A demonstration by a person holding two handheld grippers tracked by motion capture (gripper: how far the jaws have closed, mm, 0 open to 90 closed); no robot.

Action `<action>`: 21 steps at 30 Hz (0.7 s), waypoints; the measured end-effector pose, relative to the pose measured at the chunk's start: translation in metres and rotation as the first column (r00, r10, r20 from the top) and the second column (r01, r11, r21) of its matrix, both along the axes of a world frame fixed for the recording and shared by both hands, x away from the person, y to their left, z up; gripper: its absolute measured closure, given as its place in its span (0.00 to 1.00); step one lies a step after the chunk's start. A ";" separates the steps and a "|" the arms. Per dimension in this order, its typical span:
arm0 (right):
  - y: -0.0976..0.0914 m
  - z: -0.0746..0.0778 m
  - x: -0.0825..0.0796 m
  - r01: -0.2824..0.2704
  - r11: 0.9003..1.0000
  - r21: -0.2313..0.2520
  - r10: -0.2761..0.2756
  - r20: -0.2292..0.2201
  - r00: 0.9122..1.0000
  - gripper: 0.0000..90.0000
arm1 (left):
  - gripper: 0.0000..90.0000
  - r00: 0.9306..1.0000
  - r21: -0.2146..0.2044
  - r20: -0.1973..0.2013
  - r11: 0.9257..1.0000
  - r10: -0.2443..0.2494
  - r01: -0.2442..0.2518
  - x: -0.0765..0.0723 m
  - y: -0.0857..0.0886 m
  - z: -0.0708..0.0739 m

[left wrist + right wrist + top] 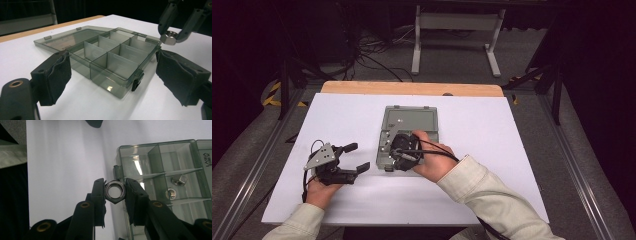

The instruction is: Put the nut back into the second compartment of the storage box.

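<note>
A smoky clear compartment box [384, 131] lies on the white sheet with its lid [412, 120] folded flat on the far side. My right gripper [393, 156] hangs over the box's near left part, shut on a steel hex nut [114, 190] pinched across its flats. The left gripper view shows that nut [168, 38] held above the box's corner by the right gripper [172, 33]. Two more nuts [179, 180] [170, 193] lie in one compartment of the box [155, 152]. My left gripper [358, 156] rests to the box's left, open and empty, its pads [57, 75] facing the box [112, 62].
The white sheet [492, 150] covers most of the table, with a wooden edge [412, 88] at the far side. Beyond the table stand a metal frame [457, 22] and floor cables [377, 55]. A latch [136, 81] sticks out at the box's near corner.
</note>
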State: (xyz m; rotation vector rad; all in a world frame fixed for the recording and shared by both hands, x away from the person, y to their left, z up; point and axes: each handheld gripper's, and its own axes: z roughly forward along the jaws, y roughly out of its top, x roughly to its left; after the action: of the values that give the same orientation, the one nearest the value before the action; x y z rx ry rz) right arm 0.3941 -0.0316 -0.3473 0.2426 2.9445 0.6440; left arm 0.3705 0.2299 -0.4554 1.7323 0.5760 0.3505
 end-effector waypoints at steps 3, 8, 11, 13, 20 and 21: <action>0.000 0.002 0.006 0.010 1.000 0.003 -0.010 -0.001 1.000 0.78 | 0.15 1.000 0.000 0.002 1.000 0.001 -0.001 0.000 0.000 0.000; -0.001 0.005 0.016 0.028 1.000 0.014 -0.028 0.005 1.000 0.78 | 0.15 1.000 0.000 0.000 1.000 0.000 0.000 0.000 0.000 0.000; -0.001 0.007 0.023 0.034 0.999 0.022 -0.035 0.013 0.999 0.78 | 0.15 1.000 0.003 0.002 1.000 -0.001 0.001 0.000 0.000 0.000; -0.002 0.008 0.029 0.037 0.999 0.028 -0.037 0.020 0.999 0.78 | 0.15 1.000 0.004 0.003 1.000 -0.001 0.001 0.000 0.000 0.000; -0.002 0.009 0.045 0.059 0.998 0.028 -0.060 0.023 0.998 0.78 | 0.15 1.000 0.001 0.004 1.000 0.000 0.000 0.000 0.000 0.000; -0.002 0.009 0.048 0.061 0.998 0.025 -0.062 0.023 0.998 0.78 | 0.15 1.000 0.003 0.005 1.000 0.000 0.000 0.000 0.000 0.000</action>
State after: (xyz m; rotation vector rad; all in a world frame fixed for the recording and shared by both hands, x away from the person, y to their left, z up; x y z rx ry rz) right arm 0.4420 -0.0339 -0.3379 0.3239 2.8957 0.6695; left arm 0.3710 0.2303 -0.4555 1.7335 0.5719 0.3555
